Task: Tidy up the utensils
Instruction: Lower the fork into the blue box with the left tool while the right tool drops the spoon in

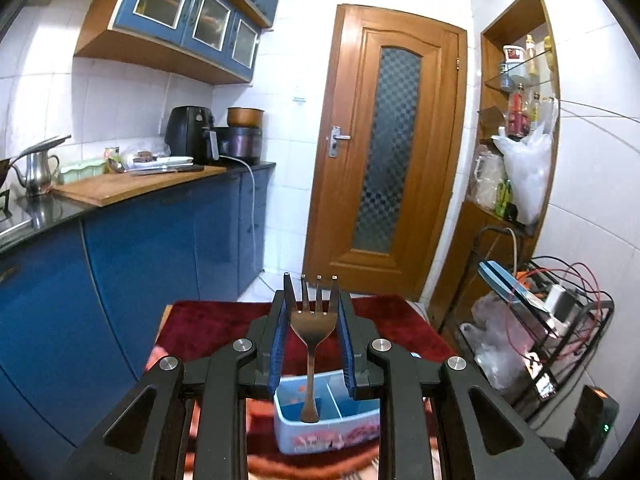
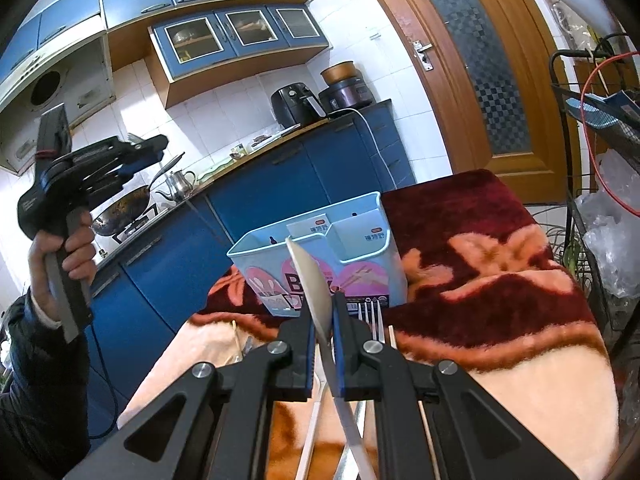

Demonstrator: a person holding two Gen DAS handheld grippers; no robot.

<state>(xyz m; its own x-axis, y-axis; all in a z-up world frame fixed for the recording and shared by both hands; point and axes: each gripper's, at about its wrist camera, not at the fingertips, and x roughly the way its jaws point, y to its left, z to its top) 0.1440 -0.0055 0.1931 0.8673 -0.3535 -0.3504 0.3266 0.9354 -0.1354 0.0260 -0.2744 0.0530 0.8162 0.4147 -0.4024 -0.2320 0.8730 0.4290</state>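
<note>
Kitchen tiles and blue cabinets ring our desk (image 2: 500, 272), draped in a red floral blanket. Nearest, our right gripper (image 2: 322, 320) has its fingers clamped on a white spoon (image 2: 314, 280), handle cut off at six o'clock. Under it lie a fork (image 2: 374, 322) and chopsticks, mostly hidden. At twelve stands the blue utensil holder (image 2: 320, 264). Our left gripper (image 1: 312, 300) pinches another fork (image 1: 310, 328) above it.

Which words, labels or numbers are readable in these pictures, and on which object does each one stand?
"B": large letter on the blue utensil holder; the letters after it are hidden by the spoon.
Two small labels inside the holder: too small to read.
No other text is readable.
</note>
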